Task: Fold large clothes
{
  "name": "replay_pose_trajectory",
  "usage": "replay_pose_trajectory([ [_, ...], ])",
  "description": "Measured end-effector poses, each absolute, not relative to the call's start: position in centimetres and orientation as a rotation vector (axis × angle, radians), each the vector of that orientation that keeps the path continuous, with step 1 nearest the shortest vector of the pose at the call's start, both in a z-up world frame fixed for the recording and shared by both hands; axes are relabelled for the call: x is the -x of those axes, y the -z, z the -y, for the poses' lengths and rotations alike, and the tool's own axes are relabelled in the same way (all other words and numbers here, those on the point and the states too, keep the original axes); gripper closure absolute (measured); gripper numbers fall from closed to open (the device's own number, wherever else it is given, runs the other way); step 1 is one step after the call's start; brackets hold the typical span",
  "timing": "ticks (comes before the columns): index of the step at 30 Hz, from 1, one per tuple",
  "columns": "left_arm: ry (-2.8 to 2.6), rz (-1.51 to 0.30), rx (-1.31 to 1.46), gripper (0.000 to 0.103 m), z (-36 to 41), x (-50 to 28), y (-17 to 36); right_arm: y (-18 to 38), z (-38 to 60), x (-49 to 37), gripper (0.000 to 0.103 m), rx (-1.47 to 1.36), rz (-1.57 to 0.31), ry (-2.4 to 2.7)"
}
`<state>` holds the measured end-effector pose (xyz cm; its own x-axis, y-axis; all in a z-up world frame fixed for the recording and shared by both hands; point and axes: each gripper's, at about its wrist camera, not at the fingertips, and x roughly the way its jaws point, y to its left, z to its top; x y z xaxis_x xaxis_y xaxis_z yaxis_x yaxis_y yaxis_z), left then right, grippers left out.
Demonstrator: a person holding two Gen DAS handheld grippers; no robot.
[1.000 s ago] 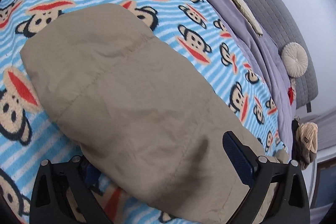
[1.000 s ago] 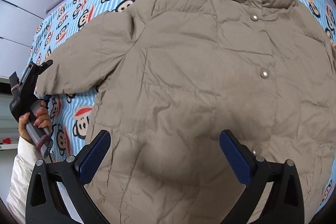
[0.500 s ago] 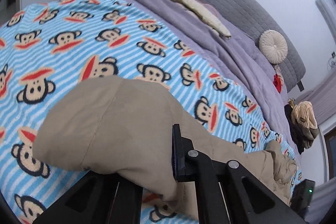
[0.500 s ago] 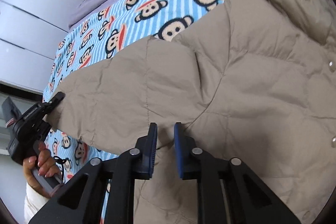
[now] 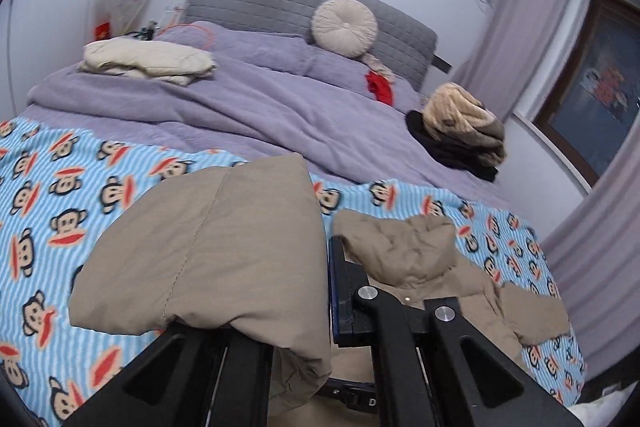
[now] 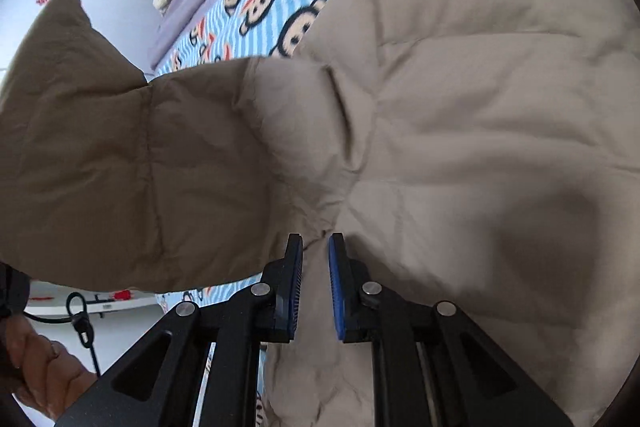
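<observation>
Jacket: spread on the monkey blanket at the bed's foot end, sleeve raised.
Left gripper: pinched tight on the sleeve near its cuff.
Right gripper: nearly closed, clamping a fold by the armpit seam.
Handling: likely puffy, light, soft, slippery shell; grip seams or cuffs, where fabric bunches.

**Tan puffer jacket, one sleeve lifted**

The beige quilted jacket lies spread across the bed, front up, its collar crumpled. One sleeve is raised off the bedding and bends inward toward the body, its fabric bunched and creased where it meets the shoulder.
</observation>
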<state>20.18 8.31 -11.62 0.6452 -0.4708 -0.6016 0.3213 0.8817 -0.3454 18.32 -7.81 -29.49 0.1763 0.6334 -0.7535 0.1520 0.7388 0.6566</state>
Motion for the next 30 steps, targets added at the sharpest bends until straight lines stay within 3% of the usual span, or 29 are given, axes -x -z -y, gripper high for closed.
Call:
replay_pose_trajectory([
  [4, 0.515, -0.835, 0.091, 0.095, 1.6, -20.2, 14.8, 26.7, 17.2, -14.5, 0.088, -0.69, -1.301, -0.231],
  [8, 0.477, -0.991, -0.122, 0.095, 8.6, -19.5, 21.8, 26.7, 25.7, -10.4, 0.088, -0.7, -1.313, -0.056],
  [12, 0.457, -1.047, -0.22, 0.095, 9.3, -17.5, 25.6, 26.5, 29.7, -7.3, 0.088, -0.717, -1.303, 0.029],
  [17, 0.456, -1.041, -0.248, 0.091, 8.2, -16.4, 25.1, 27.1, 30.4, -6.7, 0.088, -0.73, -1.3, 0.05],
  [18, 0.459, -1.044, -0.238, 0.08, 7.8, -16.4, 24.9, 27.0, 30.7, -7.1, 0.088, -0.725, -1.301, 0.048],
  [19, 0.459, -1.044, -0.227, 0.035, 7.3, -16.2, 24.5, 26.9, 30.4, -7.3, 0.088, -0.713, -1.301, 0.048],
  [20, 0.444, -1.029, -0.216, 0.004, 6.7, -15.9, 24.0, 26.7, 30.4, -7.5, 0.088, -0.703, -1.3, 0.044],
  [23, 0.47, -0.99, -0.22, 0.003, 5.1, -14.6, 22.6, 26.0, 29.1, -8.1, 0.087, -0.663, -1.292, 0.031],
  [24, 0.462, -0.988, -0.232, 0.003, 4.6, -14.1, 22.4, 25.7, 28.7, -8.3, 0.083, -0.642, -1.29, 0.025],
  [26, 0.402, -0.967, -0.242, 0.003, 2.8, -13.2, 21.9, 25.0, 27.6, -8.8, 0.052, -0.582, -1.285, 0.019],
  [27, 0.358, -0.96, -0.235, 0.003, 1.6, -13.1, 21.9, 24.5, 27.1, -8.8, 0.027, -0.546, -1.278, 0.018],
  [28, 0.306, -0.963, -0.214, 0.003, 0.1, -13.2, 22.0, 23.8, 26.4, -9.0, 0.02, -0.506, -1.262, 0.011],
  [30, 0.19, -1.018, -0.133, 0.003, -3.5, -13.6, 23.3, 22.1, 23.9, -9.8, 0.02, -0.398, -1.218, -0.034],
])
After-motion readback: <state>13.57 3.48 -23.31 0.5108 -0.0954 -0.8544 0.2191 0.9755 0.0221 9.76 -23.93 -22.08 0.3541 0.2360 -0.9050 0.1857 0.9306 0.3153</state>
